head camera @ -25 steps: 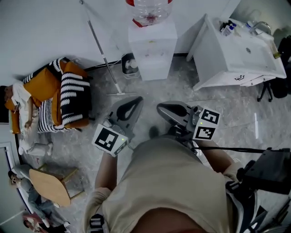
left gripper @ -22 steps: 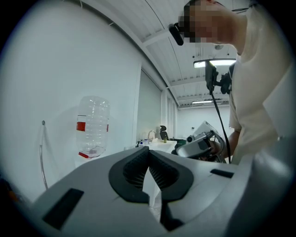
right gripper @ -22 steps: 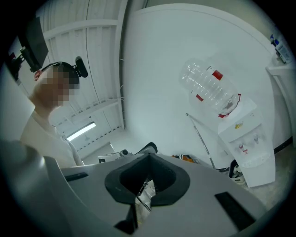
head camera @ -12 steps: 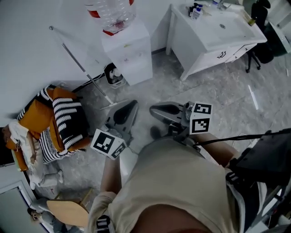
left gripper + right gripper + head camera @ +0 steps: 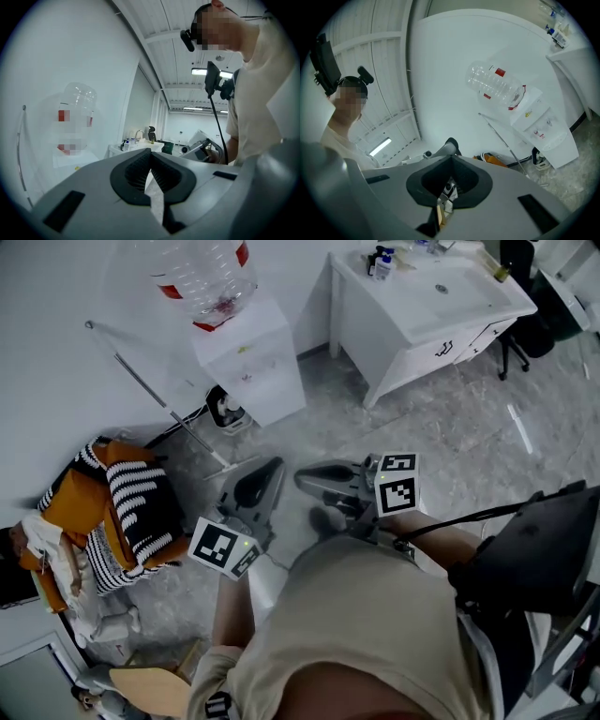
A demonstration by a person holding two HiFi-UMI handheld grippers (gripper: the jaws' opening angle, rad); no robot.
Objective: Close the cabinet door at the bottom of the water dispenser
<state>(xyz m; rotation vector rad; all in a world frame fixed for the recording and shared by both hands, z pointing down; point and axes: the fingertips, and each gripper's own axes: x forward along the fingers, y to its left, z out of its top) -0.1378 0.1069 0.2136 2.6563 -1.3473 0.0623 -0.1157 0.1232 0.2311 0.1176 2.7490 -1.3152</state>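
Left gripper [image 5: 270, 468]: clenched, the pads meet at the tip with nothing between them. We hold it roughly level in front of our body, and it touches nothing.
Right gripper [image 5: 302, 478]: likewise closed and empty, just beside the left one, tips facing it over the floor.
Water dispenser [image 5: 251, 362]: stands against the wall ahead, well apart from both grippers, with a bottle [image 5: 199, 276] upside down on top.
Cabinet door: it is on the dispenser's lower front. From here we cannot tell how far it hangs open.
Step in hand: we judge that we are on the approach and the door is not yet reached.
Doing it well: we should walk in square to the front and lower one closed gripper to the door's free edge. We push with the flat of the jaws, slowly and along the hinge's swing, until the door seats flush.
Watch for: the pole [image 5: 150, 390] leaning on the wall and the small bin [image 5: 225, 409] just beside the dispenser, so we come in from the clear side.
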